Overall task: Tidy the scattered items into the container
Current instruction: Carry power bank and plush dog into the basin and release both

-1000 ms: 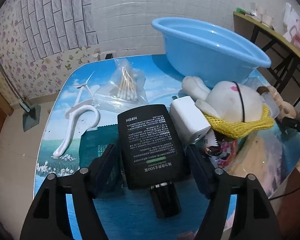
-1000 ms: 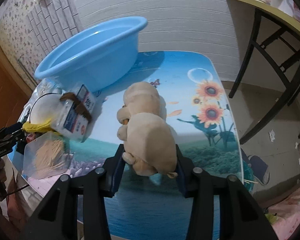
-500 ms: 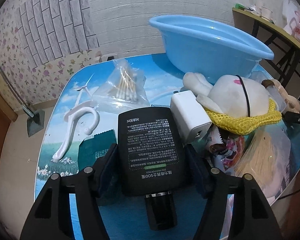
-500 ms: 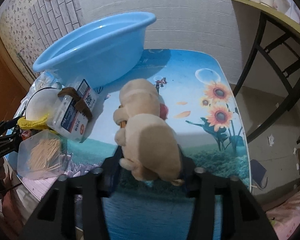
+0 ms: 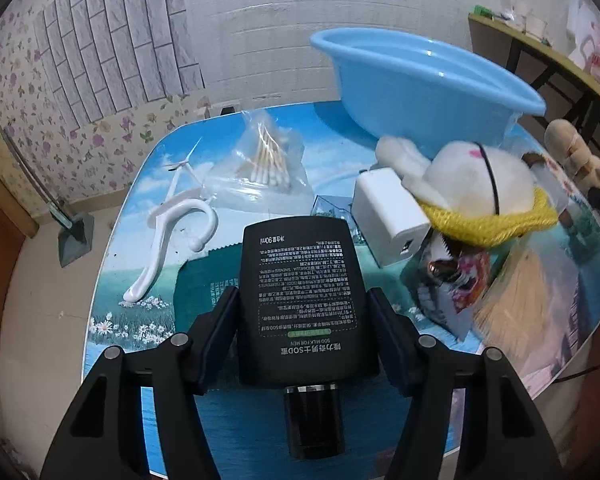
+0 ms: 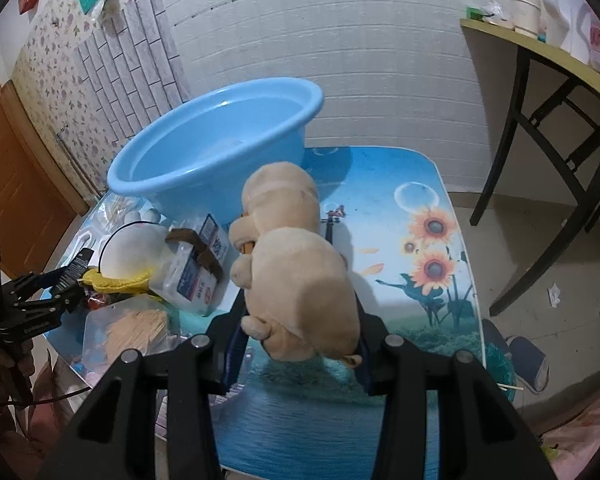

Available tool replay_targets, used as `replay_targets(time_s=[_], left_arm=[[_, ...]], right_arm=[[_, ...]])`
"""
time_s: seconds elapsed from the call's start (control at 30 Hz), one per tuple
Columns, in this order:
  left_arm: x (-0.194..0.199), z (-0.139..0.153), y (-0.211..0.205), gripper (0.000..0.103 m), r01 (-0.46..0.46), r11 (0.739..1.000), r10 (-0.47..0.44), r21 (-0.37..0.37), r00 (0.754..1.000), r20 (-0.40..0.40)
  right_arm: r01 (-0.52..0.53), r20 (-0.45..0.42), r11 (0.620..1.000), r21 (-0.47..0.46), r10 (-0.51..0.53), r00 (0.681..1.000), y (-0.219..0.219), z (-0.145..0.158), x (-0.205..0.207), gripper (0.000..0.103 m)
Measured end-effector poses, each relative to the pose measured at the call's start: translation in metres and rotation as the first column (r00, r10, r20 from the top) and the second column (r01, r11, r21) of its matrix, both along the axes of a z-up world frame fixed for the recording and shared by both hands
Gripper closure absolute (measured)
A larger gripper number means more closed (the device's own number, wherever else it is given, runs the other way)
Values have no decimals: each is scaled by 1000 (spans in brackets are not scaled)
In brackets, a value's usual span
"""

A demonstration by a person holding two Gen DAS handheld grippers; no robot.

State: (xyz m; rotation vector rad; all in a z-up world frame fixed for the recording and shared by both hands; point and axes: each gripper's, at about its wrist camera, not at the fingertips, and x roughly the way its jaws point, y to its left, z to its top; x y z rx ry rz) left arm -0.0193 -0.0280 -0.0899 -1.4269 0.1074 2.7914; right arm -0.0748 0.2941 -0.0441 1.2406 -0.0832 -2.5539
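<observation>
A black tube with white print lies between the fingers of my left gripper, whose pads press on both of its sides, cap toward the camera. My right gripper is shut on a tan plush toy, held up off the table just right of the blue basin. The basin stands at the back of the table and looks empty. The plush toy also shows at the right edge of the left wrist view.
On the picture-print table lie a white charger, a white plush in a yellow net, a bag of cotton swabs, a white hook, a snack packet and a clear strapped box. A dark-legged side table stands to the right.
The left gripper's jaws have closed in onto the black tube. The right gripper has risen a little with the tan plush toy, which now stands higher against the basin.
</observation>
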Motion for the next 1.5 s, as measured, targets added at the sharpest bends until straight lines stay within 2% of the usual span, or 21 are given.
replay_targets(time_s=[0.23, 0.33, 0.53, 0.8, 1.07, 1.5], left_arm=[[-6, -3, 6, 37, -22, 999, 21, -47, 1000, -19], [-11, -3, 6, 41, -38, 998, 37, -48, 999, -32], [-6, 1, 3, 41, -45, 999, 44, -22, 998, -49], [8, 39, -7, 41, -59, 998, 62, 24, 990, -125], [-1, 74, 2, 41, -24, 998, 35, 65, 984, -173], [-59, 106, 40, 41, 80, 993, -60, 83, 975, -215]], right_arm=[[9, 27, 1000, 11, -10, 1000, -2, -5, 0, 60], [7, 29, 1000, 14, -7, 1000, -5, -6, 0, 60], [-6, 14, 1000, 12, 6, 1000, -8, 2, 4, 60], [1, -54, 1000, -21, -2, 999, -4, 28, 4, 60], [-68, -98, 997, -32, 65, 993, -28, 48, -8, 60], [-136, -124, 990, -39, 130, 984, -54, 54, -43, 60]])
